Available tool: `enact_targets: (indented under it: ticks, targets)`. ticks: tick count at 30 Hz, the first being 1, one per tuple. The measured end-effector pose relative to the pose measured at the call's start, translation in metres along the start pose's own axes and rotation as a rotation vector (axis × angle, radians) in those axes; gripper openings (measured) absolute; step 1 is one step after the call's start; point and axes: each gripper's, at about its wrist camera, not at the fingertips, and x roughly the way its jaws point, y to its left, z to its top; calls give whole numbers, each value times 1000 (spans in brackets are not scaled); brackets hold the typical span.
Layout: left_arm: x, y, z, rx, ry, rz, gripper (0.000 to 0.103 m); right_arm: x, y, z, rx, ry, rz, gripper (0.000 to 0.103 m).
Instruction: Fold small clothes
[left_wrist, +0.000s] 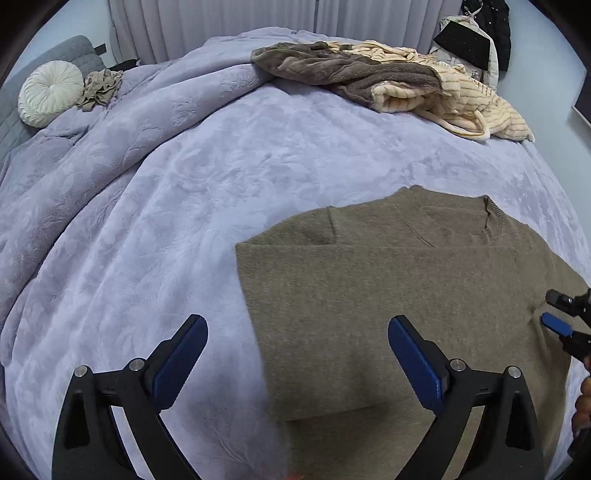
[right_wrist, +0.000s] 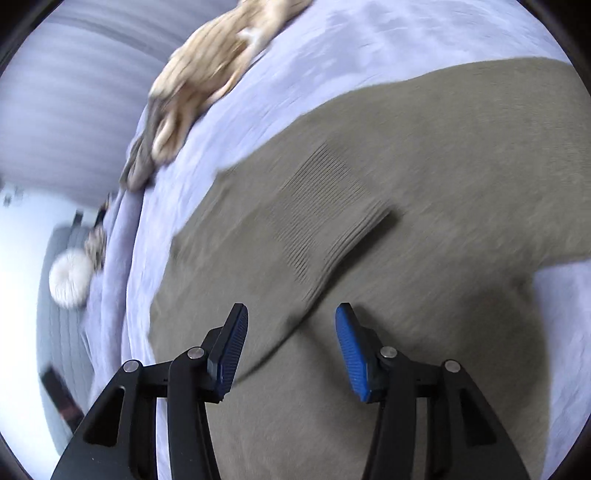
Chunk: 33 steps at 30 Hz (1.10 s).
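Sweater (left_wrist: 399, 295) flat under left tongs (left_wrist: 297, 332), right tongs (right_wrist: 291, 321); both spread, empty.

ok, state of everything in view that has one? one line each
Left gripper: open, holding nothing.
Right gripper: open, over the sweater, holding nothing.
Olive sweater: flat on the bed, left side folded in over the body.
Brown and cream garments: crumpled heap, unfolded.
Lavender blanket: spread, bunched along the far left.

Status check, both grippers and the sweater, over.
Left gripper open, empty. Right gripper open, above the olive-brown knit sweater, partly folded on the lavender bedspread. Nothing in the way.
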Motion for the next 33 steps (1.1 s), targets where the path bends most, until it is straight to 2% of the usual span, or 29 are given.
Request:
enact_targets:
  ticks: [1, 3, 4, 6, 8, 11, 15, 16, 18, 19, 20, 23, 25, 27, 30, 31, 32, 33]
  targets:
    - [-1, -6, -1, -4, 5, 3, 98, 0, -6, 5, 27, -6, 8, 53]
    - [-3, -17, -3, -17, 9, 20, 98, 0, -9, 11, 56, -22, 33, 23]
    - [-3, -21, -4, -21, 12, 29, 98, -1, -9, 14, 47, -30, 15, 4]
    - [4, -28, -7, -32, 47, 30, 98, -4, -15, 19, 33, -35, -26, 4]
    - [14, -35, -11, -37, 113, 20, 98, -12, -40, 10, 67, -21, -85, 3]
    - [16, -56, -20, 15, 132, 25, 98, -27, -66, 3, 129, 3, -5, 2]
    - [10, -92, -31, 97, 133, -15, 98, -48, -74, 1, 37, 30, 16, 6]
    - [10, -102, -34, 108, 142, -31, 98, -51, -74, 1, 22, 36, 15, 10]
    - [11, -121, -37, 113, 163, -69, 98, -65, -82, -1, 29, 41, 43, 28]
    - [11, -131, -38, 123, 171, -82, 98, -70, -87, -1, 41, 38, 63, 43]
    - [12, -142, -39, 133, 173, -90, 98, -78, -94, -6, 45, 33, 80, 47]
    - [10, -171, -41, 159, 166, -111, 98, -83, -97, -4, 41, 26, 100, 47]
    - [12, -187, -42, 165, 173, -131, 98, -77, -96, 0, 74, 38, 154, 49]
    - [12, -198, -43, 153, 178, -147, 98, -59, -83, 10, 72, 58, 218, 49]
    - [7, -205, -42, 131, 169, -150, 98, -26, -72, 24, 83, 73, 210, 48]
    - [5, -206, -42, 128, 165, -149, 98, -20, -73, 27, 89, 66, 208, 45]
    - [3, -206, -43, 128, 163, -143, 98, -18, -73, 29, 90, 51, 206, 21]
    - [2, -206, -44, 131, 161, -136, 98, -17, -75, 29, 83, 43, 171, 5]
